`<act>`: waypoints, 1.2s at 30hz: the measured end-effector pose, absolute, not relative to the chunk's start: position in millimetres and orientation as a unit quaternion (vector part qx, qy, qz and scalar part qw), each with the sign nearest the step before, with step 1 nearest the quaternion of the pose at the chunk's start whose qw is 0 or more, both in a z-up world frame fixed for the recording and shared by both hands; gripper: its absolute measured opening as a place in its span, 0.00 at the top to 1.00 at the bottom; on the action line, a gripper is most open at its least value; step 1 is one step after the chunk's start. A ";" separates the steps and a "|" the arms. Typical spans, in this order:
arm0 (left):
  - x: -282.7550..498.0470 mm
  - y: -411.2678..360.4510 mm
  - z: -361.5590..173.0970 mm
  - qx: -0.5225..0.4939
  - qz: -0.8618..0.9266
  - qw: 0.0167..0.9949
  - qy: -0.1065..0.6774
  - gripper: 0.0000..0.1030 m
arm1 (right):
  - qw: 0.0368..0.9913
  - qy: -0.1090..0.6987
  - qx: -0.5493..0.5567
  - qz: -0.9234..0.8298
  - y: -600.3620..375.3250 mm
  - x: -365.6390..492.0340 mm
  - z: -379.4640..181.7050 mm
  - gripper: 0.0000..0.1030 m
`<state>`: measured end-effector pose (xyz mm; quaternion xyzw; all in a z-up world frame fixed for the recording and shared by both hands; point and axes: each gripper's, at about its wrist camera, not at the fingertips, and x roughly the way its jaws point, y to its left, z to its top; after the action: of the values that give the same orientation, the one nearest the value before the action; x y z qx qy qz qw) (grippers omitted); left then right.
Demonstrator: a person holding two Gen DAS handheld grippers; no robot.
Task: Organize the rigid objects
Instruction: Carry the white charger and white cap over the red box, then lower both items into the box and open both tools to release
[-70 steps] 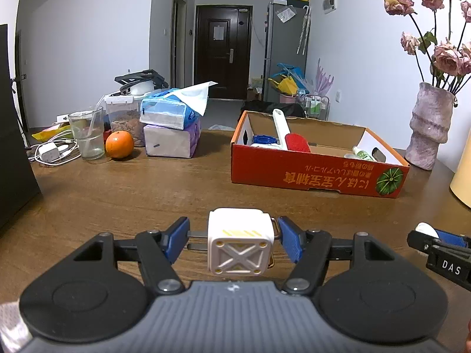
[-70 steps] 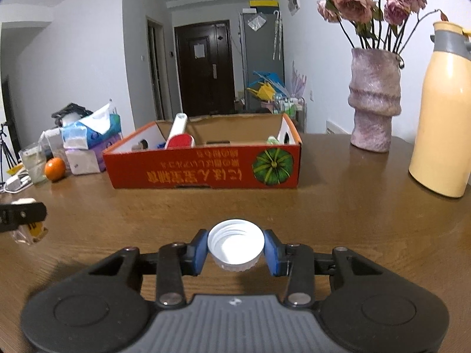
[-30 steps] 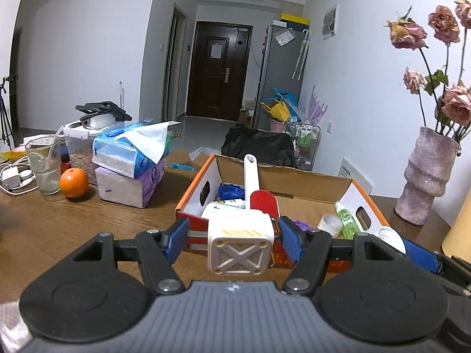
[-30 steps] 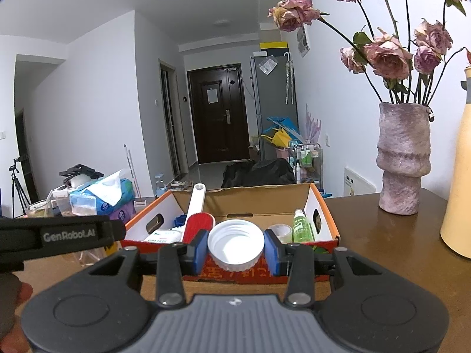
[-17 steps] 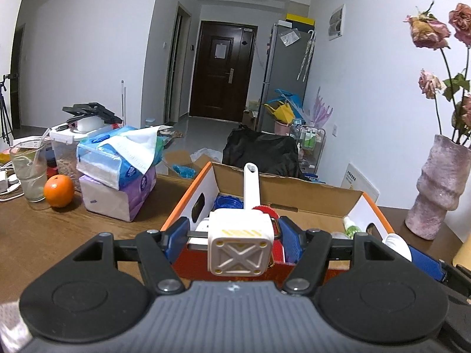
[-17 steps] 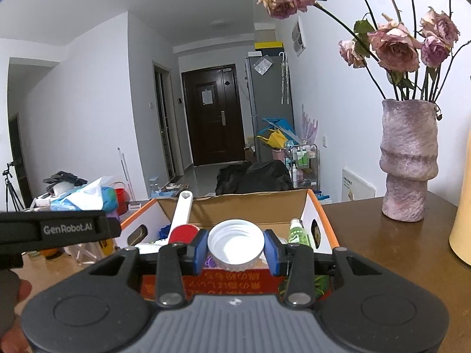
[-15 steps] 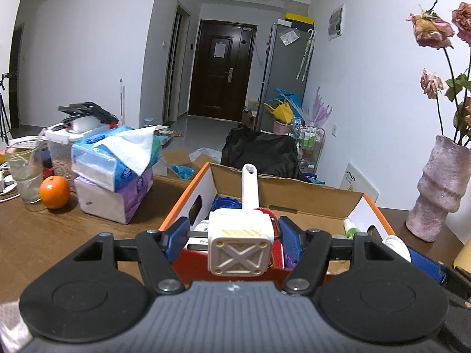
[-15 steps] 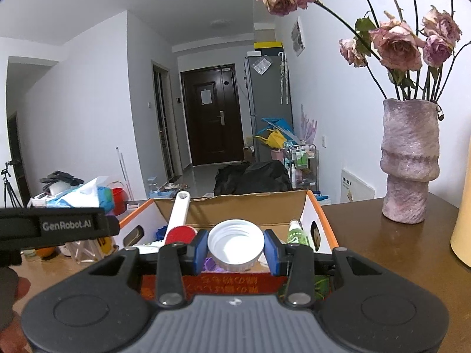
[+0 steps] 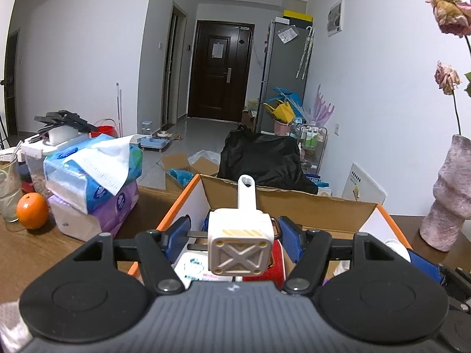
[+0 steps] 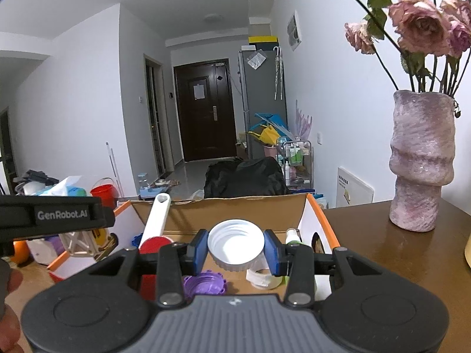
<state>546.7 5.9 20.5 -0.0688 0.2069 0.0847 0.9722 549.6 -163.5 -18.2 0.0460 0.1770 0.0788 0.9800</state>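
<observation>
We hold the white cube (image 9: pixel 239 242) clamped in the left tool (image 9: pixel 235 241) and the white cap (image 10: pixel 236 244) clamped in the right tool (image 10: pixel 236 248), both poised over the cardboard box (image 10: pixel 318 214) lying directly below and ahead.

One legible marking: "GenRobot.AI" in pale lettering on the black side of the left gripper (image 10: pixel 97 239), as it shows at the left edge of the right wrist view. The white packet (image 9: pixel 192 267) in the cardboard box (image 9: pixel 321 206) carries blue print too small to read. The paper sheet on the dark door (image 9: pixel 218 50) and the white panel (image 9: pixel 363 186) against the wall bear marks that cannot be made out.
</observation>
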 end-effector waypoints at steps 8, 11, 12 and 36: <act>569.7 4.6 13.7 -0.050 0.093 0.974 0.203 0.35 | 0.980 0.181 0.050 0.067 -164.6 572.3 -25.2 0.62; 576.6 5.5 11.4 -0.044 0.097 0.974 0.200 0.35 | 0.980 0.181 0.051 0.063 -164.8 579.8 -27.5 0.62; 578.7 5.8 10.3 -0.042 0.100 0.974 0.200 0.35 | 0.980 0.182 0.051 0.061 -164.5 582.1 -28.7 0.62; 588.9 32.7 -3.1 -0.063 0.096 0.968 0.225 0.00 | 0.982 0.179 0.035 0.044 -166.9 580.4 -31.9 0.00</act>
<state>588.9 32.7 -3.1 -0.0629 0.2246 0.0963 0.9676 580.4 -166.9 -31.9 0.0347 0.1786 0.0443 0.9823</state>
